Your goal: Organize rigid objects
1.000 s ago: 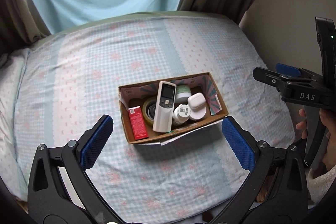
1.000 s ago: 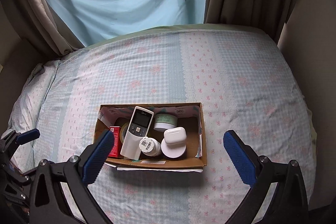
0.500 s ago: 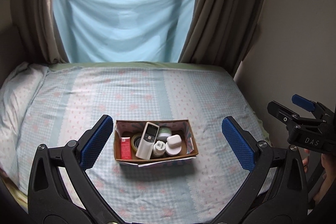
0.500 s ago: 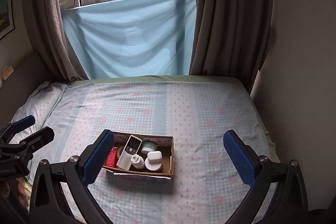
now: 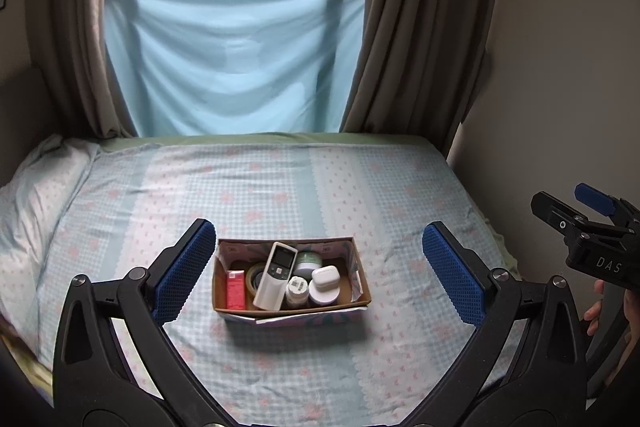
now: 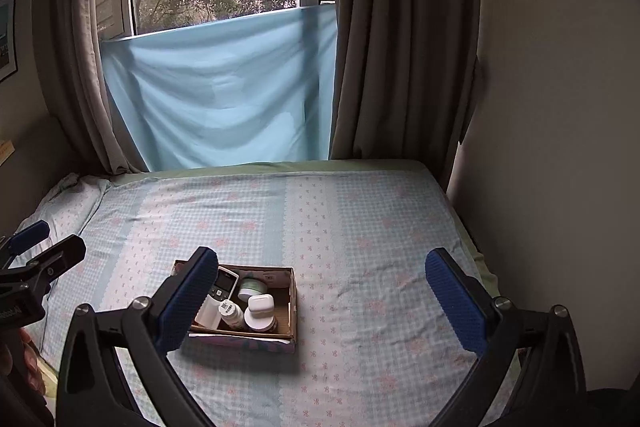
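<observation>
Box (image 5: 294,311) sits mid-bed (image 5: 280,187), near front edge, long axis running left-right. Inside: remote (image 5: 276,275) leaning w/ its top toward window, red carton (image 5: 235,290), tape roll (image 5: 254,277), jars, white case (image 5: 326,275), all packed tight, prob. to keep them together. Left gripper (image 5: 318,275) & right gripper (image 6: 322,301) both spread wide, empty, held well back from box. Sorting looks done.

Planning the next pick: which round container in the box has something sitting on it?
The white jar at the right; the earbud case rests on it.
</observation>
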